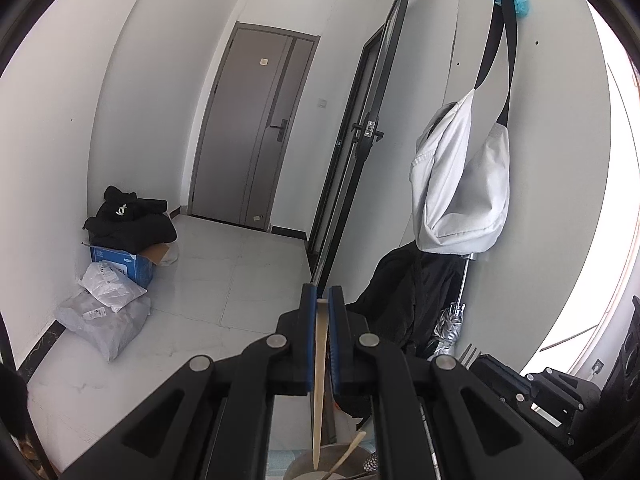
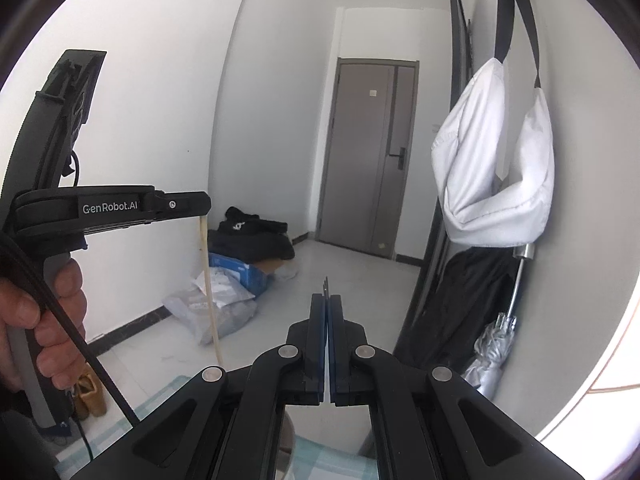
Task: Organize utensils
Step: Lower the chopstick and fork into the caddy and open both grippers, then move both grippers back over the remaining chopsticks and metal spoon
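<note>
Open tiled floor (image 1: 240, 280) ahead, free passage toward grey door (image 1: 256, 128). Left corner blocked: blue box (image 1: 120, 264), parcels (image 1: 108, 312). Right wall crowded: hanging white bag (image 1: 464, 184), dark clothing (image 1: 408, 292), umbrella (image 2: 496, 344).

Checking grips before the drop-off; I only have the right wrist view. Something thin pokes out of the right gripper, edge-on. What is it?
Observer: A fork. The left wrist view shows its tines sticking out of the right gripper.
Operator: What's below the chopstick in the left gripper?
Observer: Its tip hangs over a round pot at the bottom edge of the left view.
Operator: Anything in the pot?
Observer: One pale wooden utensil, leaning against the rim.
</note>
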`<state>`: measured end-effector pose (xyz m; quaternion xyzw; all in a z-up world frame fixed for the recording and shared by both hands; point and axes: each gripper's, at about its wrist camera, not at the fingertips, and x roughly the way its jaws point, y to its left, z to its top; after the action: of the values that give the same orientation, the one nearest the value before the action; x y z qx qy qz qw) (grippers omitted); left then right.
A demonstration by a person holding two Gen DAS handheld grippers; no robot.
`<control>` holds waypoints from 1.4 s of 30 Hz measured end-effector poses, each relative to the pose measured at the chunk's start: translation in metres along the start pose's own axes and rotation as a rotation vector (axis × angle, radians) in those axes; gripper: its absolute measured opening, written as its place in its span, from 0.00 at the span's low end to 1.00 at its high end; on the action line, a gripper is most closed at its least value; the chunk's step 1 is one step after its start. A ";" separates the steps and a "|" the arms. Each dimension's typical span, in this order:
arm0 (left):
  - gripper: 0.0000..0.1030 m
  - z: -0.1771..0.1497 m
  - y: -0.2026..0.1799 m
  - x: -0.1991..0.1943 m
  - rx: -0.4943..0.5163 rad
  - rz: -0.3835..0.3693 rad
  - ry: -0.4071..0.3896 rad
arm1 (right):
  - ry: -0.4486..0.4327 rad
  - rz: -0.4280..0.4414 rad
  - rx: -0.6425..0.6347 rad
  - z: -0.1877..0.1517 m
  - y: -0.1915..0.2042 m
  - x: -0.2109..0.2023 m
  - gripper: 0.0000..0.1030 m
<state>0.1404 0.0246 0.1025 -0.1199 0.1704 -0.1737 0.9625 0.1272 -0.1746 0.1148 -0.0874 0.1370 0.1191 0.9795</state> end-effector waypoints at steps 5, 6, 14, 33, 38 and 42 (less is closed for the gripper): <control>0.03 -0.011 0.011 0.018 -0.015 -0.040 0.057 | 0.020 -0.001 -0.029 -0.018 0.005 0.019 0.00; 0.03 -0.013 0.011 0.020 -0.018 -0.045 0.066 | 0.021 -0.003 -0.039 -0.021 0.007 0.021 0.00; 0.03 -0.025 0.006 0.027 0.026 -0.059 0.139 | 0.045 0.030 -0.089 -0.044 0.021 0.032 0.01; 0.43 -0.031 0.001 0.013 -0.007 0.007 0.286 | 0.176 0.140 0.184 -0.077 -0.008 0.014 0.30; 0.52 -0.028 -0.004 -0.008 0.007 0.079 0.263 | 0.145 0.120 0.201 -0.070 -0.014 -0.016 0.38; 0.63 -0.027 -0.004 -0.031 -0.017 0.129 0.236 | 0.107 0.114 0.210 -0.063 -0.014 -0.042 0.47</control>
<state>0.1018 0.0279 0.0875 -0.0956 0.2911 -0.1231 0.9439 0.0760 -0.2102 0.0689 0.0175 0.2055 0.1549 0.9662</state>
